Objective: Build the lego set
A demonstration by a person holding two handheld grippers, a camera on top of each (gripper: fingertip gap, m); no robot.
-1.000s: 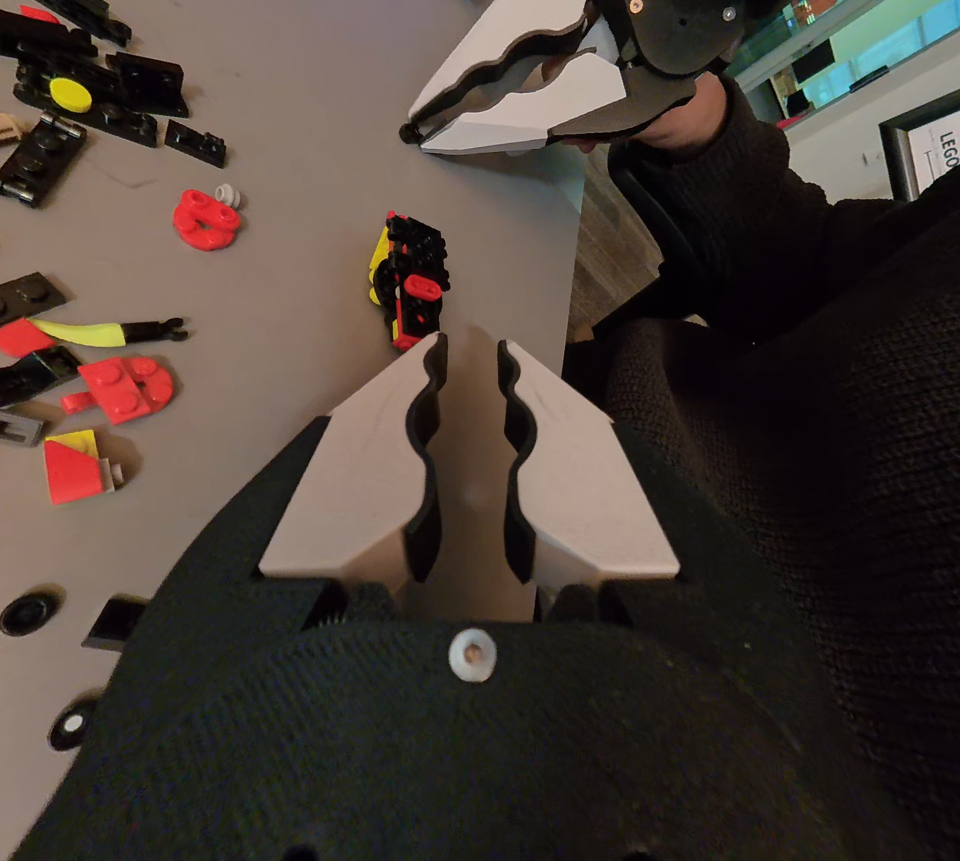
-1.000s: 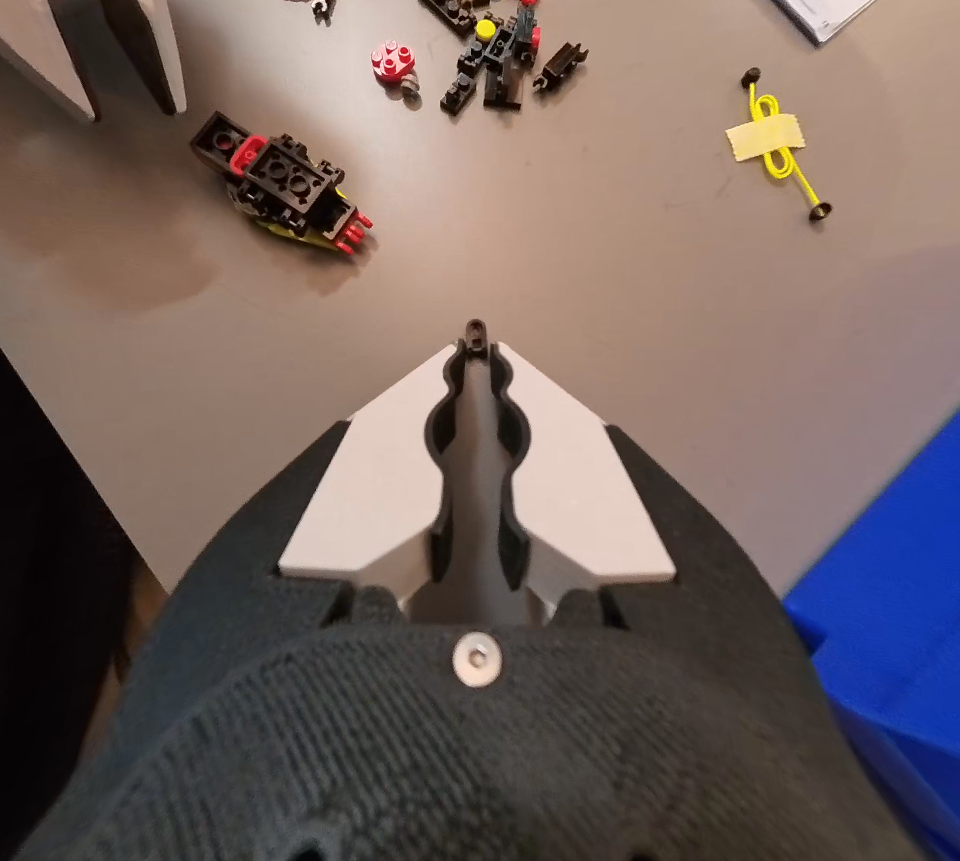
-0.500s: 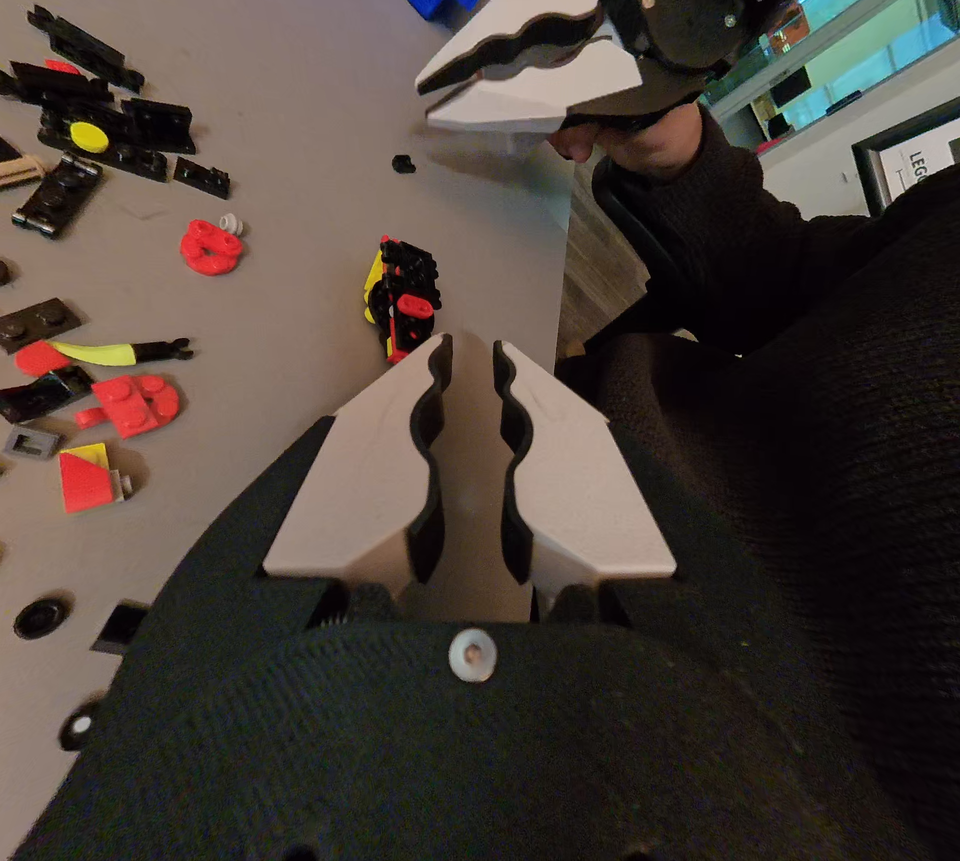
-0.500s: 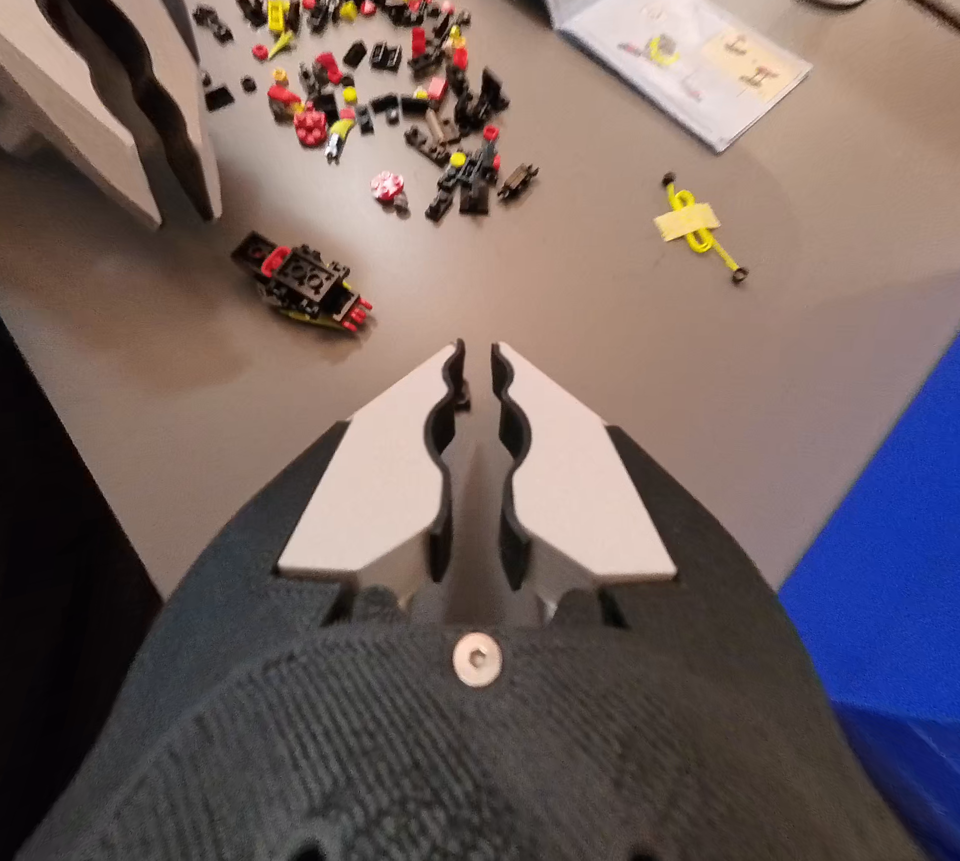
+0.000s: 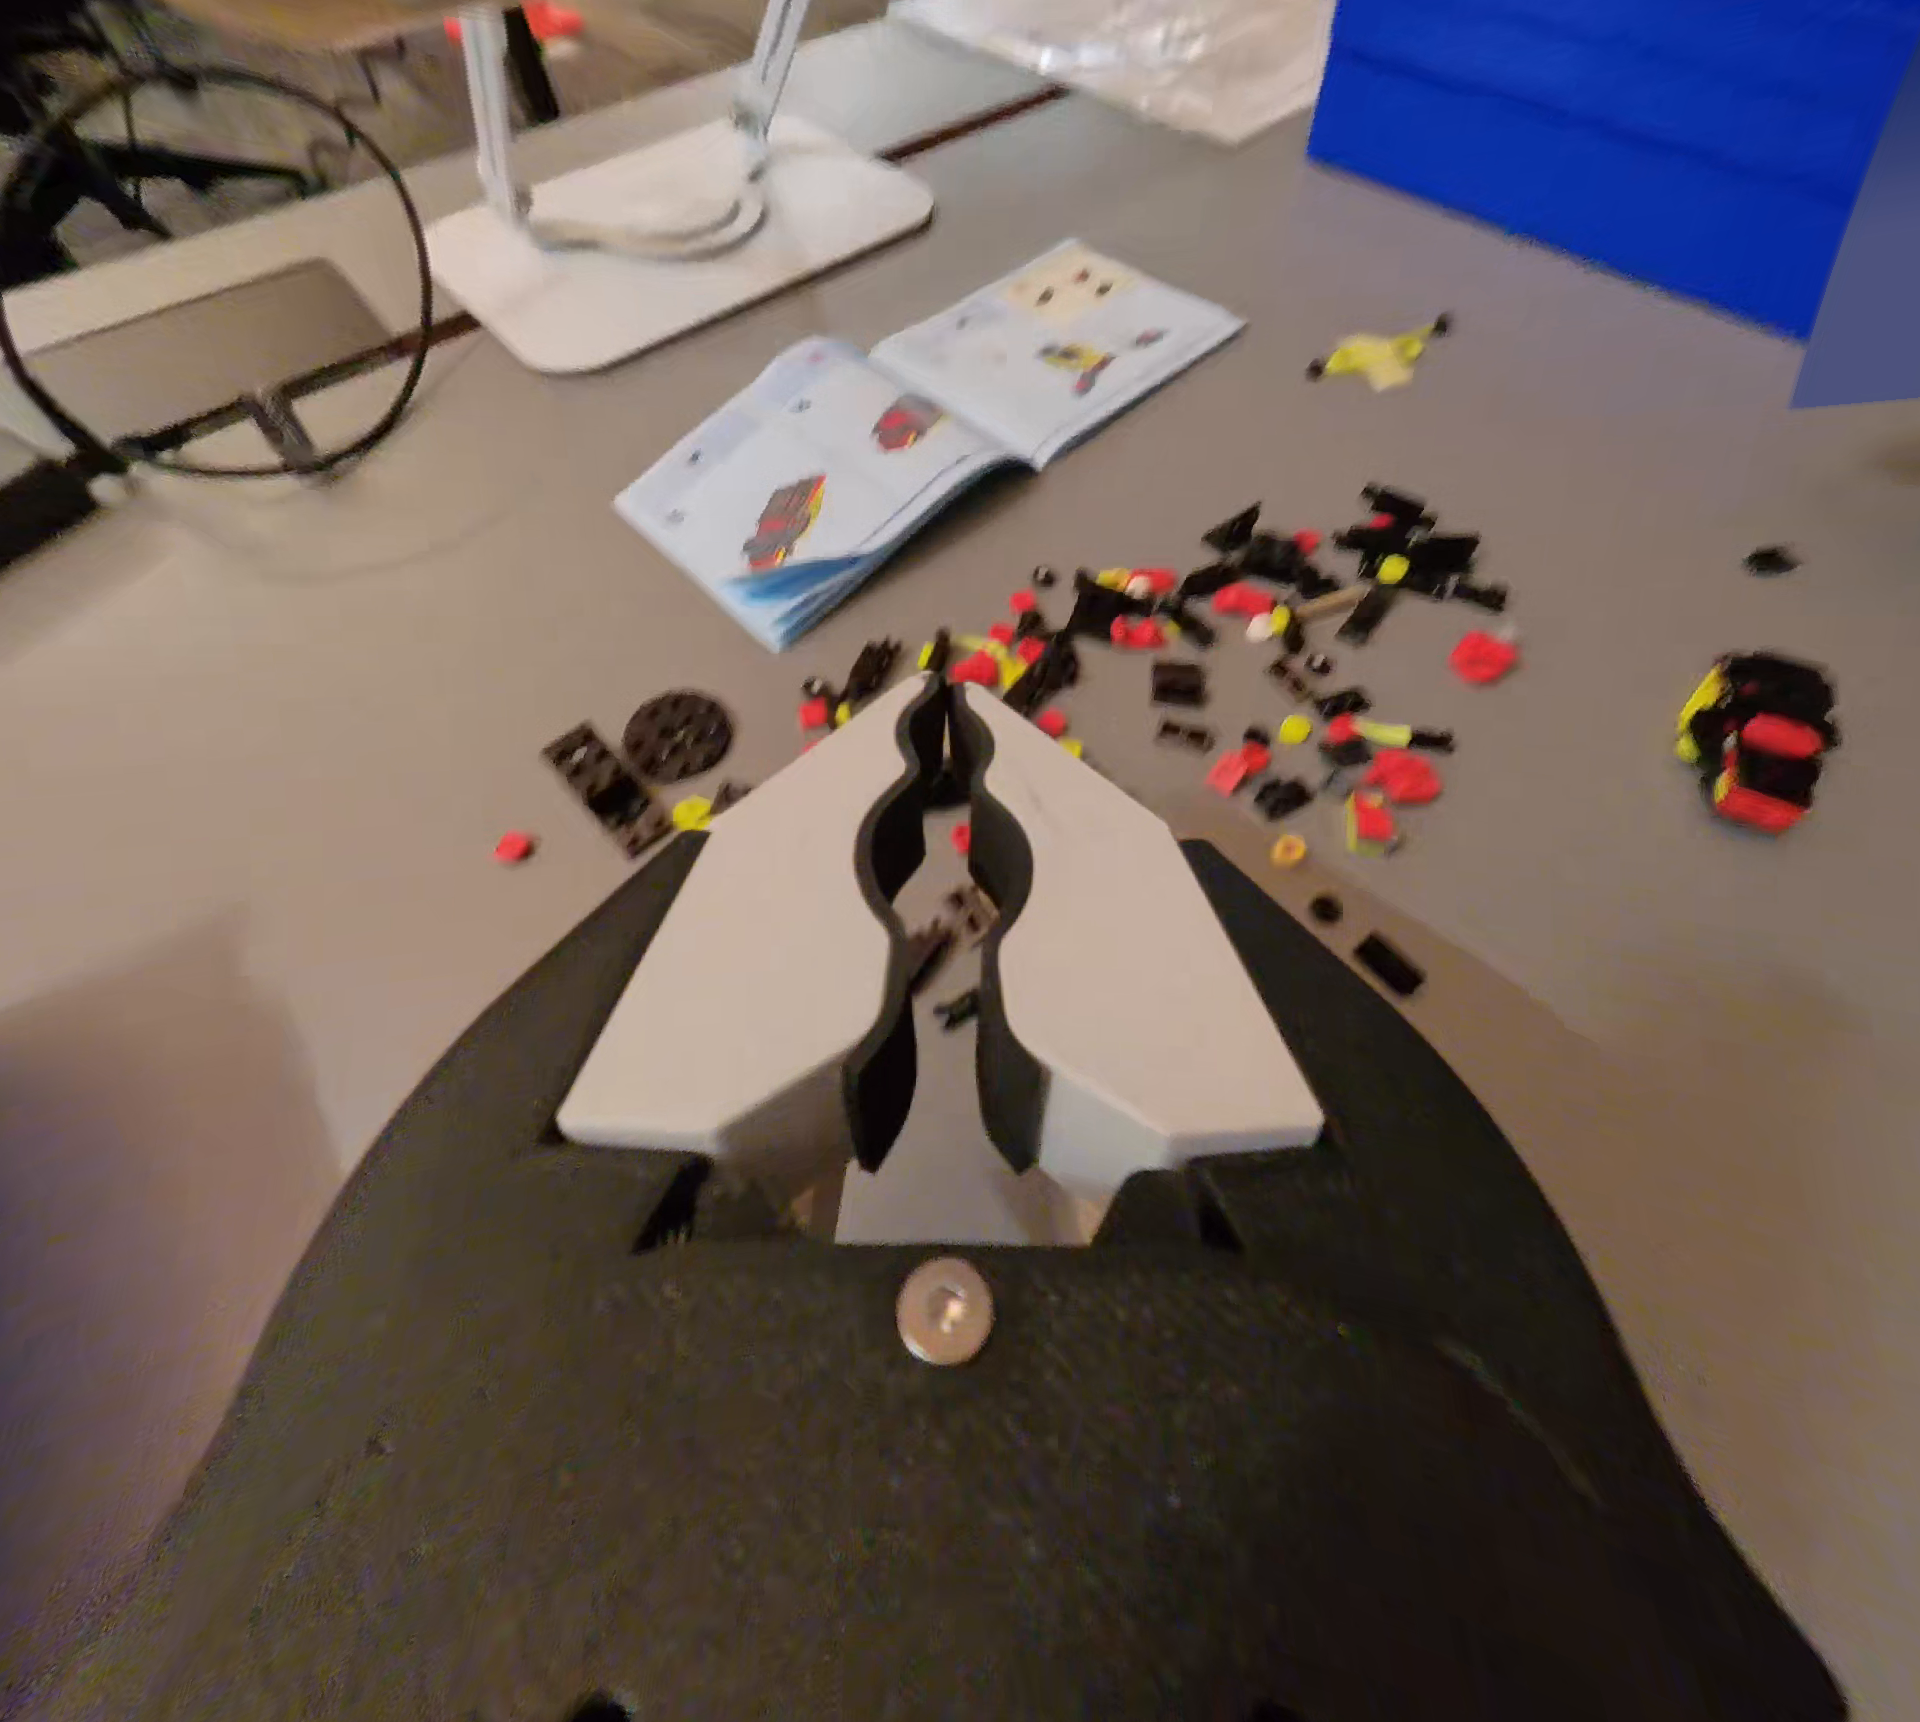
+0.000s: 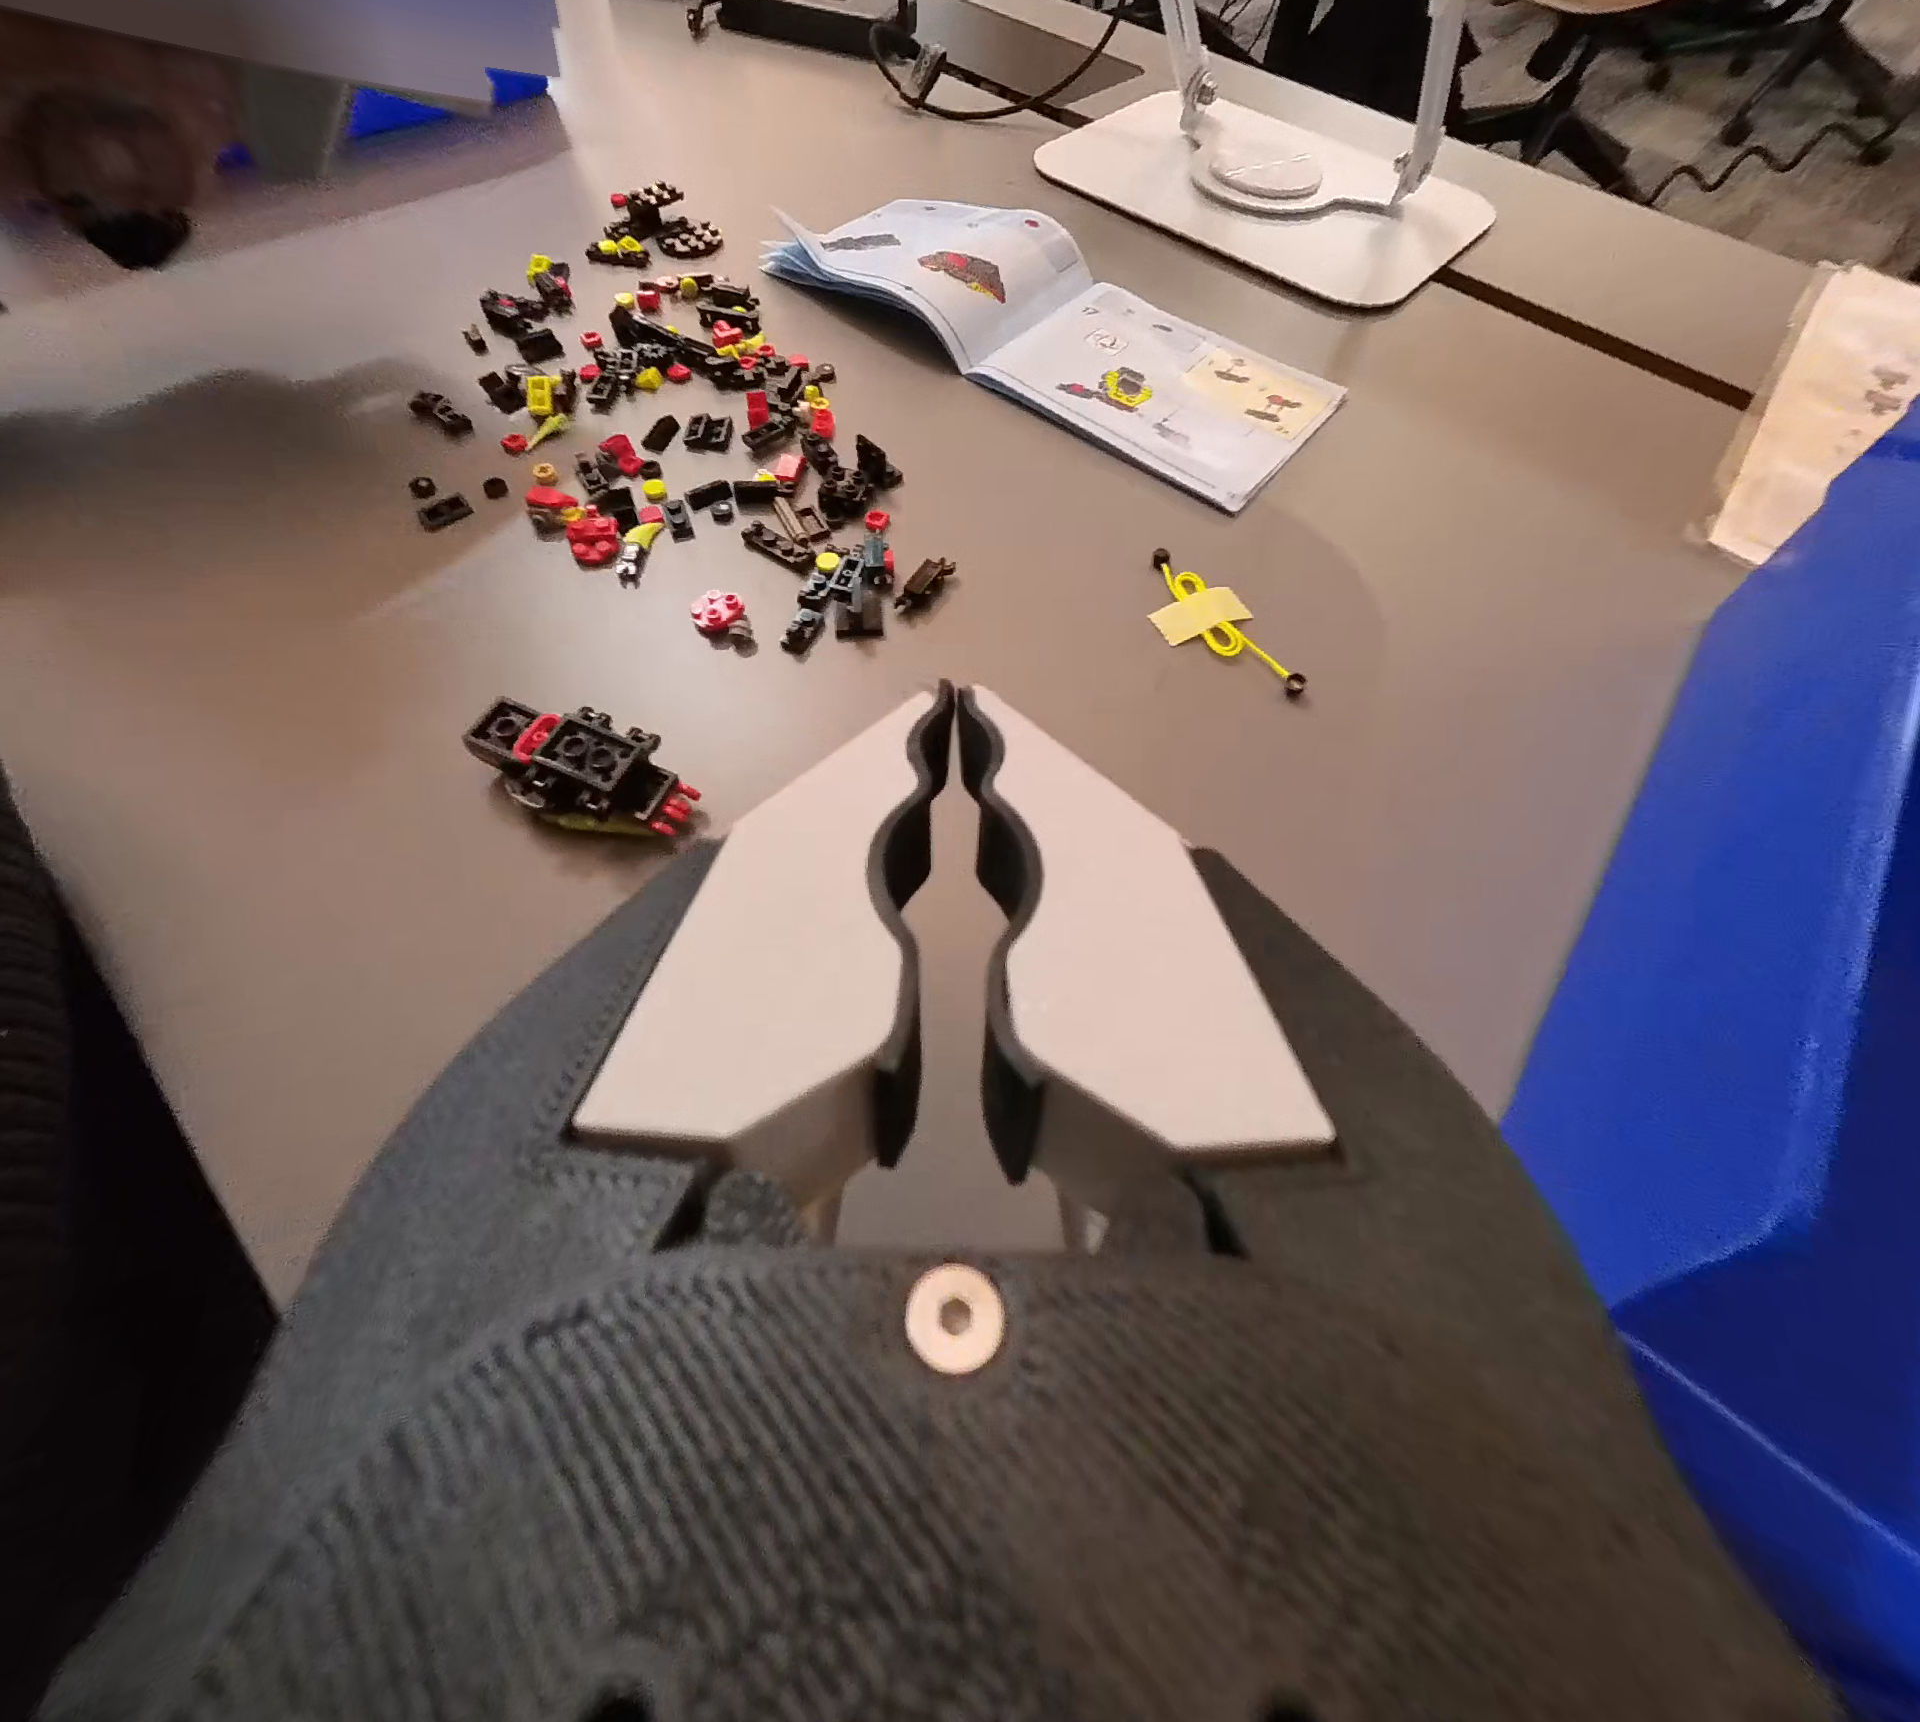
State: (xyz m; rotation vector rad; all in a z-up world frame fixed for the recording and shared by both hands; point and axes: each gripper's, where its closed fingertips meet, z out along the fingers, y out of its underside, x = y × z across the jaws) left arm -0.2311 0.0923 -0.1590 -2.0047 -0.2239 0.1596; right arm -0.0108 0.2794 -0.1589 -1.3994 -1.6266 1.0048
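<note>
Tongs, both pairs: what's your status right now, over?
Left tongs shut, nothing held, above scattered red, black and yellow bricks. Right tongs shut, nothing held, over bare grey table. Half-built black-and-red brick model lies apart, untouched.

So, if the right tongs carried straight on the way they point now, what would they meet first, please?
Directly ahead of the shut right tongs lies bare grey table. Further along that line, the first thing is probably the open instruction booklet; the black bricks sit just left of it. Depth is uncertain.
</note>
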